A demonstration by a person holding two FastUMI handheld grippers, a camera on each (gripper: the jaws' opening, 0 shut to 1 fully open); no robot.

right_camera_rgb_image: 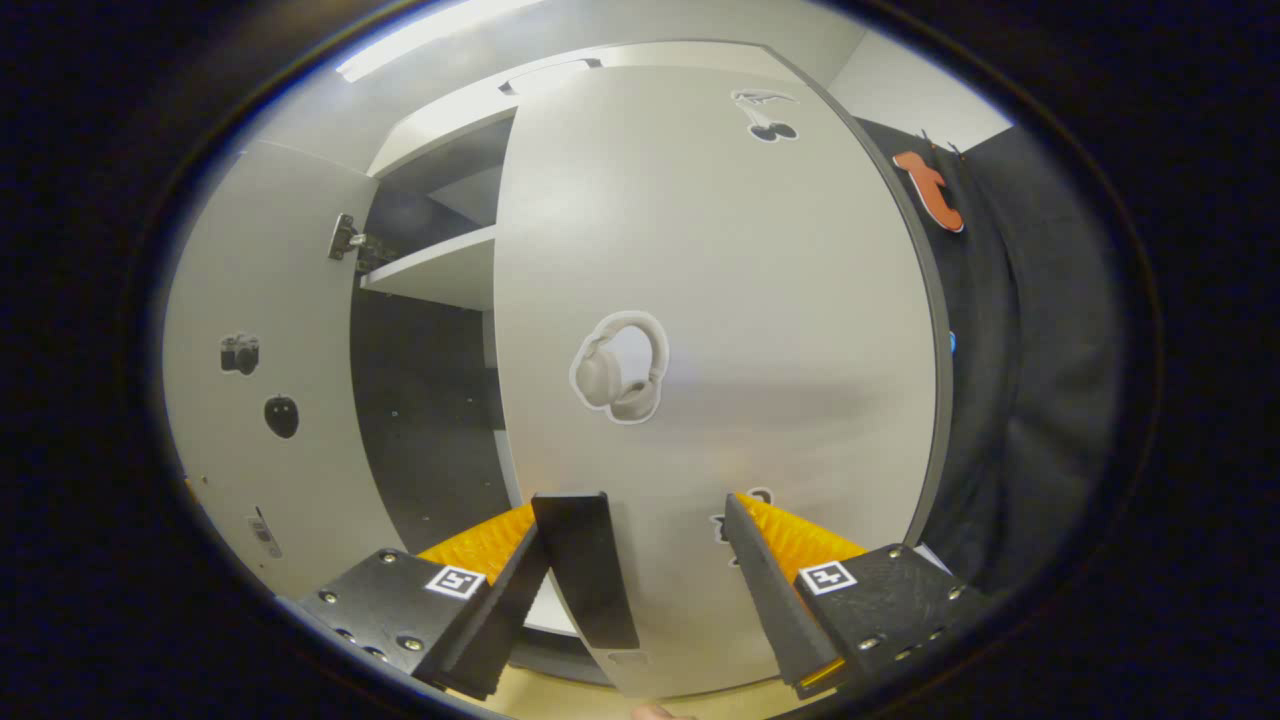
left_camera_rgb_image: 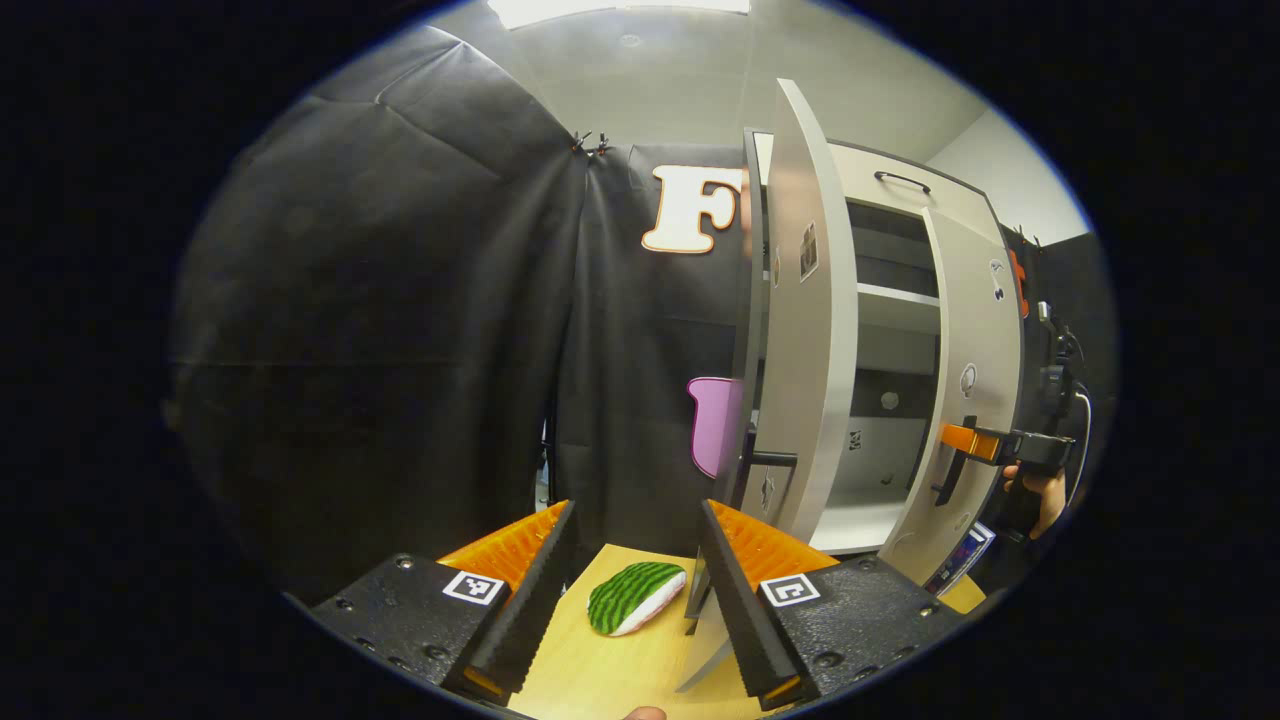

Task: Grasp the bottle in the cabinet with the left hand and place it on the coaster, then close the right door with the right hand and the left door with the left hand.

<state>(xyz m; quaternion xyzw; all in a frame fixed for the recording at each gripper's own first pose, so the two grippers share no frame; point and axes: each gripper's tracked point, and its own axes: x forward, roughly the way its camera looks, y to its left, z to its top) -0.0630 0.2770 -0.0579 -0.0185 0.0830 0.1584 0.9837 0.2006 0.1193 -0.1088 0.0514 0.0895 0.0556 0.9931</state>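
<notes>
The left tool [left_camera_rgb_image: 632,575] was released, its fingers apart above the tabletop [left_camera_rgb_image: 590,670], with the watermelon-patterned coaster [left_camera_rgb_image: 634,597] lying between them. The right tool [right_camera_rgb_image: 640,570] was also released, just before the right door [right_camera_rgb_image: 760,330], near its black handle [right_camera_rgb_image: 585,570]. The left door [left_camera_rgb_image: 815,330] stood open.

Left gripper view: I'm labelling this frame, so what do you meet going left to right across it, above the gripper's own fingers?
Black cloth wall → left door, seen nearly edge-on → shelf inside the cabinet → right door → right gripper at the right door's handle, with a hand behind it.
</notes>
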